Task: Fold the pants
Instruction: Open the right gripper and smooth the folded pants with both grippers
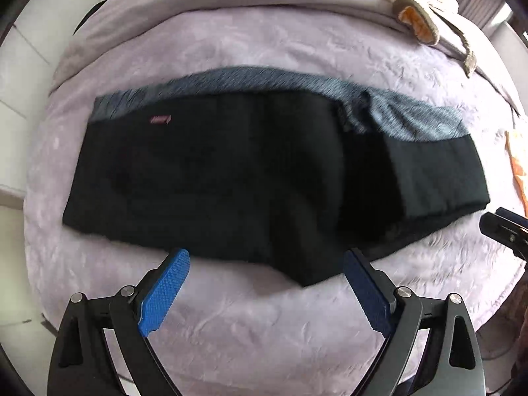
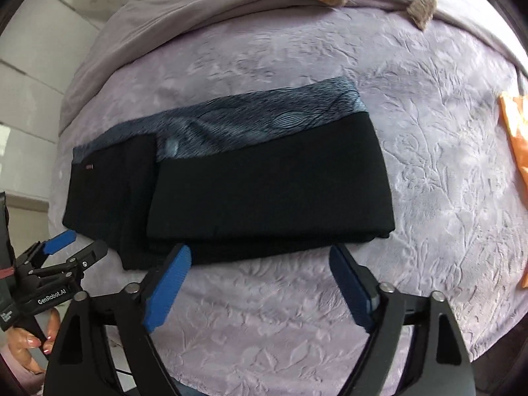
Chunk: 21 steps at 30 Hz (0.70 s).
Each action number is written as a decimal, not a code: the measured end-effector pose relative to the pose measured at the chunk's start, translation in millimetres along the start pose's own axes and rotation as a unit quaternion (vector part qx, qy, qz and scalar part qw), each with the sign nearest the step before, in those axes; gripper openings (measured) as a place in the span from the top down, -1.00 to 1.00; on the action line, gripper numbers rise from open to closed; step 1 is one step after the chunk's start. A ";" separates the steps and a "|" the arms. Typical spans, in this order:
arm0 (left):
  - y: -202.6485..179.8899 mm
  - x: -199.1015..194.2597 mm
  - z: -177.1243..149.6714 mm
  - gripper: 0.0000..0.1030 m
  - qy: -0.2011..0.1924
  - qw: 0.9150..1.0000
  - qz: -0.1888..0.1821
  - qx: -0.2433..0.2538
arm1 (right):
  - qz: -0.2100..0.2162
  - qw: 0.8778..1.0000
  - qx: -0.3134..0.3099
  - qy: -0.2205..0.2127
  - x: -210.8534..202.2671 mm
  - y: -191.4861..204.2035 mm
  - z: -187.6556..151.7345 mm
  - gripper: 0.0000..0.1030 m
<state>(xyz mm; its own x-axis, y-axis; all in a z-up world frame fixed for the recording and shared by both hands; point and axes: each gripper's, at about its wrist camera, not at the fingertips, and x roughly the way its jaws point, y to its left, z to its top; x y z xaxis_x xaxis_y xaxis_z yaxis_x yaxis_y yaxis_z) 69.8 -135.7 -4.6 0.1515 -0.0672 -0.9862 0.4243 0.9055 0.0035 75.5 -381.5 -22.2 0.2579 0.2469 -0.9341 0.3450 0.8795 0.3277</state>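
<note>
One garment: black fabric pants with grey-blue patterned band [image 2: 231,191], lying flat mid-bed on the mauve embossed bedspread [image 2: 429,165], lengthwise across both views.
Fold state: looks doubled already; right-hand part stacked in layers, one layer edge visible over the left part. Compact rectangle, near edge a bit uneven.
Left to do: judged one more fold at most, or just tidying the near-left corner.
Background clutter: beige knitted item [image 1: 415,16] far edge, orange cloth [image 2: 514,125] right edge, both well apart from pants.
Left gripper [image 1: 265,260]: blue pads spread wide, empty, tips at pants' near hem.
Right gripper [image 2: 260,257]: spread wide, empty, near the hem.
</note>
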 end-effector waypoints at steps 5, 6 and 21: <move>12.9 -1.0 -17.6 -0.84 0.007 1.000 -0.011 -0.013 | -0.004 0.999 -0.023 0.030 3.7 28.8 -14.1 -0.77; 16.1 -2.2 -20.0 -0.84 0.007 1.000 -0.014 -0.018 | -0.006 0.999 -0.024 0.037 5.1 33.4 -16.8 -0.77; 84.7 -5.1 -44.7 -0.84 0.003 0.996 -0.008 -0.084 | -0.043 0.992 -0.100 0.062 20.2 114.3 -25.1 -0.77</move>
<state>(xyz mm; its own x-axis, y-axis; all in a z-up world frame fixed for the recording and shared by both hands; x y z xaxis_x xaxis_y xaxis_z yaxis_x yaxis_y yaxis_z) 65.0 -39.9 -6.6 0.1410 -0.0794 -0.9868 0.2709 0.9618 -0.0386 97.5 -265.9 -7.1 0.1185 0.2044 -0.9717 0.1718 0.9596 0.2228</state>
